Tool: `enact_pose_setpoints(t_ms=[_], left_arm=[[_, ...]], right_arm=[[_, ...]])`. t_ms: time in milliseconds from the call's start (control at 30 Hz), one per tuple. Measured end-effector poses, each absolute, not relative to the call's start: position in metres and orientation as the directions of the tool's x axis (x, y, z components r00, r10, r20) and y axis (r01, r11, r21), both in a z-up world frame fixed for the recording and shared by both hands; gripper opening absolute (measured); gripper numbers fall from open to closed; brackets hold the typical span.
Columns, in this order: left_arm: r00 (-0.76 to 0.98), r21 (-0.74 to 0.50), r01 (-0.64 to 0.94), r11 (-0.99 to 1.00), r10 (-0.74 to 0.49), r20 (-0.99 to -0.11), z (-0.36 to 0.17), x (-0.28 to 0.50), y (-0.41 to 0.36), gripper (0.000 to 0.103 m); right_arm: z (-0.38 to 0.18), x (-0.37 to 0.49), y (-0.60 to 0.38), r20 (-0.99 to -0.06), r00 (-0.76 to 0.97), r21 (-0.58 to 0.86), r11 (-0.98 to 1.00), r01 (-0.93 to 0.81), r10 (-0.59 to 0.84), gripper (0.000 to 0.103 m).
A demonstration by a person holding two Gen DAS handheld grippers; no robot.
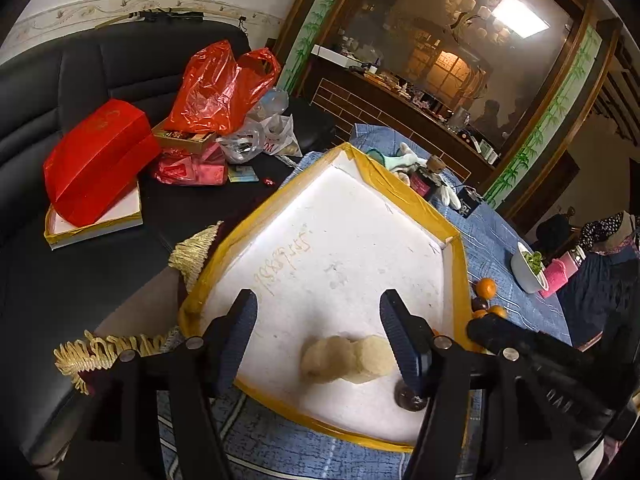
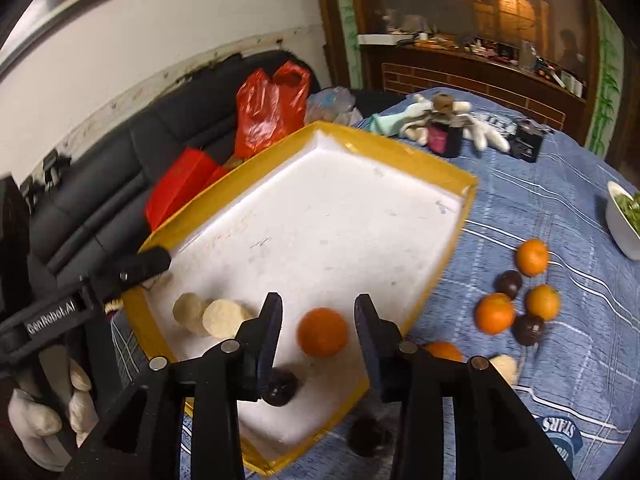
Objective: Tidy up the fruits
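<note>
Since everything here is round and light, it'll roll on the tray (image 2: 448, 184) foam; grab across the widest part, gentle squeeze. Left to right: left gripper (image 1: 318, 316) jaws wide apart, holding nothing, hovering over the tray just above the two pale fruits (image 2: 212, 316), which look soft-skinned and dent-prone. Dark fruit (image 2: 280, 388) sits by the tray's near edge, smooth, likely slippery. Right gripper (image 2: 318, 320) jaws apart, straddling the orange (image 2: 322, 332) in the tray; can't tell if the pads touch it, looks like a gap each side. Firm peel, decent grip. More oranges (image 2: 532, 257) and dark fruits (image 2: 509, 283) loose on the tablecloth (image 2: 560, 360), well right of the tray
</note>
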State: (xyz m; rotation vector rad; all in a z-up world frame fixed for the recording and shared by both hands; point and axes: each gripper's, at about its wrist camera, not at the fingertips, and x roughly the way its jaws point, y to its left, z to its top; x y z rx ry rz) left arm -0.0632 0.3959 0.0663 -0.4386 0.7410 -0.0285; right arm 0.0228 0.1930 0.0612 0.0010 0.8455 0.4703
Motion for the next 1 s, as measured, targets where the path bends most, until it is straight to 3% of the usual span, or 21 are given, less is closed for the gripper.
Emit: enact_pose_setpoints(t_ms=[200,467,1000], left_arm=[[0.756,-0.427,-0.096,0.899,-0.213,-0.619,0.077,-0.071,0.391,0.070],[0.732,-0.436,-0.027,0.899,-0.279,-0.622,0.075,-0.072,0.365,0.070],[0.707,-0.402,0.028,0.915,-0.302,-0.639,0.074,-0.070,0.337,0.070]], right_arm=[[0.076,0.011,0.136,-0.681,0.627,0.211,0.921,-0.326,0.378,0.044],[0.039,0.007,0.079,-0.745,0.590,0.239,0.950,-0.200,0.312,0.044],[0.017,0.030,0.128,-0.774,0.554,0.112,0.927,-0.358,0.307,0.044]])
